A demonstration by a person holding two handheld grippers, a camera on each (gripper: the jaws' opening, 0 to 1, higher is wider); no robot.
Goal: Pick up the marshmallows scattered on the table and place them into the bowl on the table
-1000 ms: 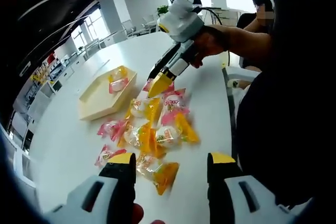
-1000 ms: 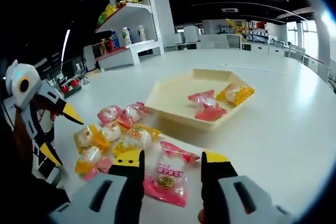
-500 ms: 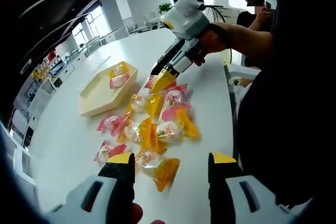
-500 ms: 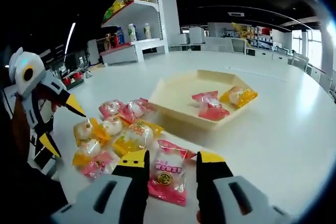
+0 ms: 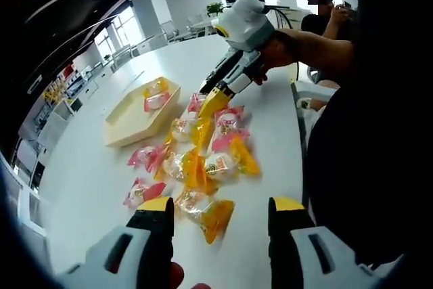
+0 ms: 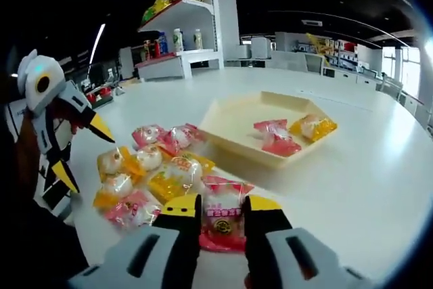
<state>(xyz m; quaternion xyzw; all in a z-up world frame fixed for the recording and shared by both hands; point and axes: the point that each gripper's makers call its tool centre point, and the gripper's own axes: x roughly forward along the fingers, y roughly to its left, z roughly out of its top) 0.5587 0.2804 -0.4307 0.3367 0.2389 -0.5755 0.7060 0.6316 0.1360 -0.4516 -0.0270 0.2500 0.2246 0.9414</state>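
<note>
Right gripper closing around a pink marshmallow packet

Our right gripper has its jaws narrowed on either side of a pink packet lying on the table; we cannot tell whether it is gripped. Our left gripper hangs wide open, holding nothing, above the scattered packets. The bowl nearby holds three packets

No text is legible. The pink-wrapped marshmallow at lower centre of the right gripper view carries a printed round emblem and characters, too blurred to read.
</note>
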